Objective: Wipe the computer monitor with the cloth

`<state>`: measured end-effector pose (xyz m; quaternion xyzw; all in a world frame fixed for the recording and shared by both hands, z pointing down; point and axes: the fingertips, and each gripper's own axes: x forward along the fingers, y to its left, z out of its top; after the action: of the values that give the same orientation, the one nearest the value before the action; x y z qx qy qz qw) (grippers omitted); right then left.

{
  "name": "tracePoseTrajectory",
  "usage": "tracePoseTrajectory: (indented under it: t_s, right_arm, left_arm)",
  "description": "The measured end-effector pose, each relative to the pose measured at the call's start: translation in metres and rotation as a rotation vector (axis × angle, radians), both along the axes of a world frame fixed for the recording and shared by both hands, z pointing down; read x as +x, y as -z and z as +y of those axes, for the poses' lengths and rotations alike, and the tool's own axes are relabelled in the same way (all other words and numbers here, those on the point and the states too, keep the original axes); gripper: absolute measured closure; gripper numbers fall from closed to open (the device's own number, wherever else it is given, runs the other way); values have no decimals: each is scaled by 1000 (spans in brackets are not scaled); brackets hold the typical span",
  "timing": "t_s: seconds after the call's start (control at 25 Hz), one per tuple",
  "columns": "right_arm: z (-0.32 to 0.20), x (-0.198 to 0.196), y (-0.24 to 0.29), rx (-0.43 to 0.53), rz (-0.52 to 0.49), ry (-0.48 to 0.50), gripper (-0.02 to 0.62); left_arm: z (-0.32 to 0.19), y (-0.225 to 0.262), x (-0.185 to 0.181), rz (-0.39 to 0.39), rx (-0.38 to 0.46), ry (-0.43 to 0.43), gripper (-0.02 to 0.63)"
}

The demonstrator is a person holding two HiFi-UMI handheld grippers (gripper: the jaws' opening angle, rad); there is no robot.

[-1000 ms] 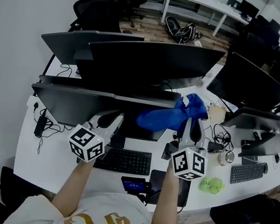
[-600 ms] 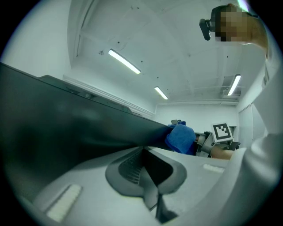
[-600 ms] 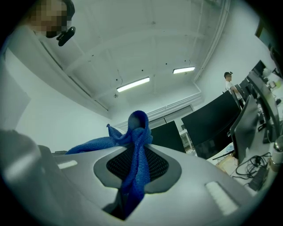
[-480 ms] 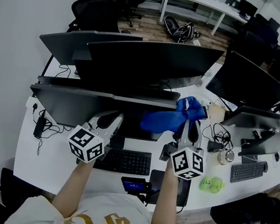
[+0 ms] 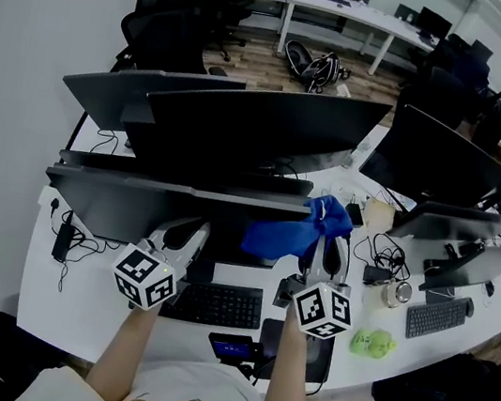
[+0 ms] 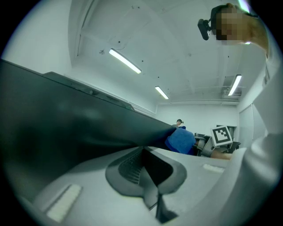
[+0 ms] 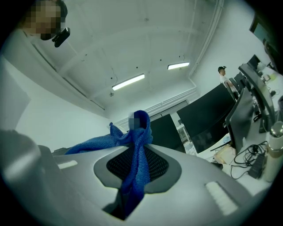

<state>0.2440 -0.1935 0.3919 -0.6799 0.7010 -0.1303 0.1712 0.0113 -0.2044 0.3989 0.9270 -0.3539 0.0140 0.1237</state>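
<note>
1. Wiping looks to be the step in hand: the right tongs [image 7: 136,170] are pressed together on a blue, nubbly fabric cloth [image 5: 285,235], which passes between the pads and spills out to the left.
2. In the head view, that cloth hangs against the upper right part of the wide, dark, flat computer monitor [image 5: 126,204] nearest the person, close under its top edge. Whether it presses on the glass I cannot tell.
3. The left tongs [image 6: 147,171] are pressed together with nothing between them. They are held just in front of the same screen, left of the cloth and apart from it.
4. A black keyboard [image 5: 219,302] lies on the white curved surface [image 5: 81,304] below both tongs.
5. The next move, as I judge it, calls for a firm pinch and a flat sweep of the cloth leftward across the screen, with pressure light enough that the panel does not tip back.
</note>
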Motion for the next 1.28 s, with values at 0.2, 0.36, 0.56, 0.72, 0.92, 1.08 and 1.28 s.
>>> tracePoseTrajectory:
  t_s: [0.2, 0.36, 0.56, 0.72, 0.92, 1.08, 1.28]
  right_arm:
    - [2, -1, -16, -17, -15, 7, 515]
    - [1, -1, -23, -23, -22, 14, 515]
    - [0, -1, -27, -5, -36, 18, 517]
    - [1, -2, -25, 5, -30, -6, 522]
    - [8, -2, -34, 17, -8, -80, 525]
    - [5, -3, -40, 33, -8, -102, 525]
    - [8, -5, -50, 36, 18, -117, 525]
  left_arm:
    - [-2, -3, 0, 1, -5, 2, 494]
    - [-1, -10, 3, -4, -14, 0, 494]
    - [8, -26, -6, -20, -29, 1, 494]
    - [11, -33, -22, 1, -35, 22, 494]
    - [14, -43, -34, 43, -39, -14, 494]
    - [12, -48, -32, 62, -30, -76, 494]
    - [12, -56, -19, 76, -9, -134, 494]
